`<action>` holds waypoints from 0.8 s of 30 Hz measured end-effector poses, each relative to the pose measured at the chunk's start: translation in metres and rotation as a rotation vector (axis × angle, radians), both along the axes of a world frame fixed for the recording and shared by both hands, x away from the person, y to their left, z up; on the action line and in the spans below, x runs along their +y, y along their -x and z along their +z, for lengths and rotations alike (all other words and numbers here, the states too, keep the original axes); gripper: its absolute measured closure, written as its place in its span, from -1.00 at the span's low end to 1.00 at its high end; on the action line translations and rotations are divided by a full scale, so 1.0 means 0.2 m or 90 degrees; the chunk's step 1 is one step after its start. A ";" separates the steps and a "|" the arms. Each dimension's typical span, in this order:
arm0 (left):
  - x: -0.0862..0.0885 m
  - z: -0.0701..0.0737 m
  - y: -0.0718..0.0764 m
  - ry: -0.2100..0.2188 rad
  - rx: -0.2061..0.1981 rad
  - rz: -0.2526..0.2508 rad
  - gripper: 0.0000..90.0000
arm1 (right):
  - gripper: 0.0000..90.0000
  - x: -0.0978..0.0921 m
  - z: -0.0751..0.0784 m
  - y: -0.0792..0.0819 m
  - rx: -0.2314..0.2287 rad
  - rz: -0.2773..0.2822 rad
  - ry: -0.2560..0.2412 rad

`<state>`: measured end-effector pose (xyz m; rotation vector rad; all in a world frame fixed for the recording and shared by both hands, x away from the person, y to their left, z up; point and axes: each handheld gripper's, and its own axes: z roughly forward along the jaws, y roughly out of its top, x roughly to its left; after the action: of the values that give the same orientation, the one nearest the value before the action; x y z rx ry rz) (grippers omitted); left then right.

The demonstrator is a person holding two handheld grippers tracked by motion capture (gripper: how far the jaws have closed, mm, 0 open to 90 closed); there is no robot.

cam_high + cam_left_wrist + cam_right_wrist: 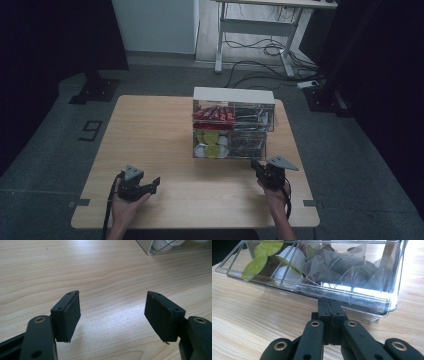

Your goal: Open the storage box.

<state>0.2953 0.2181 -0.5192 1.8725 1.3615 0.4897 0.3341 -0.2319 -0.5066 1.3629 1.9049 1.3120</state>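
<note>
A clear plastic drawer organiser (233, 95) with a white top stands at the table's back middle. It holds red packets (214, 114), green-lidded capsules (212, 137) and clear sachets (247, 142). In the right gripper view the lower drawer (362, 296) shows capsules (262, 262) and sachets (342, 270) from above. My right gripper (329, 302) is shut, and its tips meet the drawer's front lip under the rim. In the high view it (256, 165) sits just in front of the organiser's right half. My left gripper (154, 184) hovers open over bare wood, nothing between its pads (72, 315).
The wooden table (150, 130) is bare to the left and in front of the organiser. An organiser corner (160, 250) shows at the top right of the left gripper view. A white desk frame (255, 25) and cables (260, 65) are on the floor beyond the table.
</note>
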 end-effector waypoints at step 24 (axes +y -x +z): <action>0.00 -0.01 0.00 -0.003 0.002 -0.001 -0.35 | 0.97 -0.01 0.06 -0.01 -0.028 -0.005 -0.007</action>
<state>0.2957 0.2174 -0.5204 1.8786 1.3611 0.4892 0.3354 -0.2345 -0.4947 1.3345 1.8640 1.3406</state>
